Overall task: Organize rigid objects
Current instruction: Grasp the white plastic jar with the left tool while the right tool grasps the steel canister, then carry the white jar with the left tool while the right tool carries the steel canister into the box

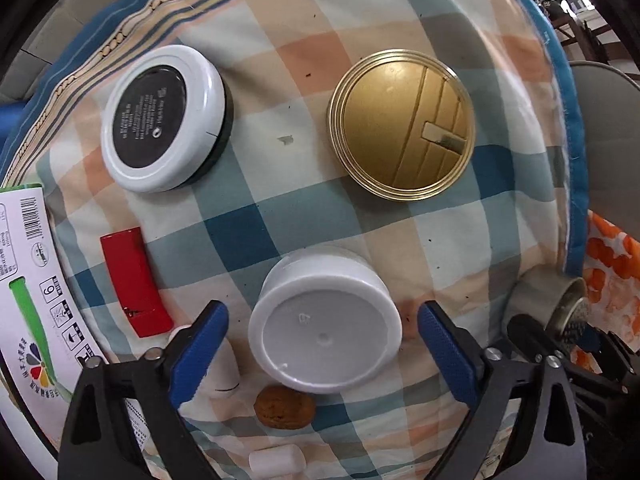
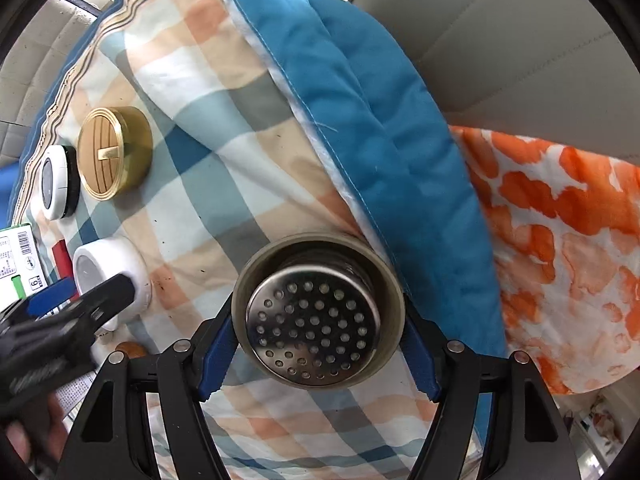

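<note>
A white jar [image 1: 325, 326] lies upside down on the checked cloth [image 1: 280, 208] between the blue fingers of my left gripper [image 1: 322, 334], which is open around it with gaps on both sides. A white-rimmed round tin [image 1: 162, 118] and a gold lid [image 1: 402, 124] lie farther back. My right gripper [image 2: 318, 326] is shut on a grey cup with a perforated metal strainer [image 2: 316, 312]; it also shows in the left wrist view [image 1: 560, 300]. The white jar [image 2: 110, 276], gold lid [image 2: 114, 158] and tin [image 2: 56, 182] show at left in the right wrist view.
A red flat piece [image 1: 134, 280], a walnut [image 1: 284, 406], a small white cylinder [image 1: 278, 458] and a white printed box [image 1: 28, 280] lie near the left gripper. A blue quilt edge [image 2: 360, 100] and an orange patterned cloth [image 2: 560, 240] are to the right.
</note>
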`<state>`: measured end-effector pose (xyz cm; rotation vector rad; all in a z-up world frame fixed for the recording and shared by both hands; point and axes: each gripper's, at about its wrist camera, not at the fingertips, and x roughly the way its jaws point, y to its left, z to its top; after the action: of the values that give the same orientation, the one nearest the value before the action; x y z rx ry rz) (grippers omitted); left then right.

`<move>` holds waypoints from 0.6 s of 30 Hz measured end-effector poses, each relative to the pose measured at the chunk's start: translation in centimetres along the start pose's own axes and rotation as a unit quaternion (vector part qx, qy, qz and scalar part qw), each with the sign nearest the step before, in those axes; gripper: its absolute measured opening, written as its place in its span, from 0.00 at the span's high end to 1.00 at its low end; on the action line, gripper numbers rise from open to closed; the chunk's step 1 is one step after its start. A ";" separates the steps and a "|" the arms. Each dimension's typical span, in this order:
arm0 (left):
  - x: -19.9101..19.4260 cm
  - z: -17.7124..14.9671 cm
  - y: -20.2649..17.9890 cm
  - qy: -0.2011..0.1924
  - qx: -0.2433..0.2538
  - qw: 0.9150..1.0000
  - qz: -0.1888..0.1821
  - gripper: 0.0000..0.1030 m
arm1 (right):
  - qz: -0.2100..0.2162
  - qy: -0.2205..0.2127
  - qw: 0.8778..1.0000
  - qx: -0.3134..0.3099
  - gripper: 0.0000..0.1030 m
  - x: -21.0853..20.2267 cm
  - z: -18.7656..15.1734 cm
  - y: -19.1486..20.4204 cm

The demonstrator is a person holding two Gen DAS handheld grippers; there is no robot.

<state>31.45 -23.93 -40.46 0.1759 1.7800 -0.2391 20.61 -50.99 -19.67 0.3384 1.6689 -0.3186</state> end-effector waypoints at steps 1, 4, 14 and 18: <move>0.5 0.0 0.1 0.005 0.001 1.000 -0.002 0.35 | -0.001 0.001 1.000 -0.001 0.27 0.5 0.0 0.0; 0.8 -0.3 0.2 0.002 0.005 1.000 -0.002 0.36 | -0.004 0.001 1.000 0.000 0.27 1.6 0.3 0.4; 2.3 0.0 -0.9 -0.005 0.014 1.000 0.011 0.28 | -0.014 0.011 1.000 0.012 0.28 5.0 1.9 1.4; 3.0 0.9 -2.0 -0.006 0.022 1.000 0.019 0.28 | -0.022 0.020 1.000 0.011 0.28 6.3 3.1 2.1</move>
<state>31.18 -26.11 -43.41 0.2402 1.7589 -0.2514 23.50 -50.10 -26.30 0.3275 1.7139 -0.3650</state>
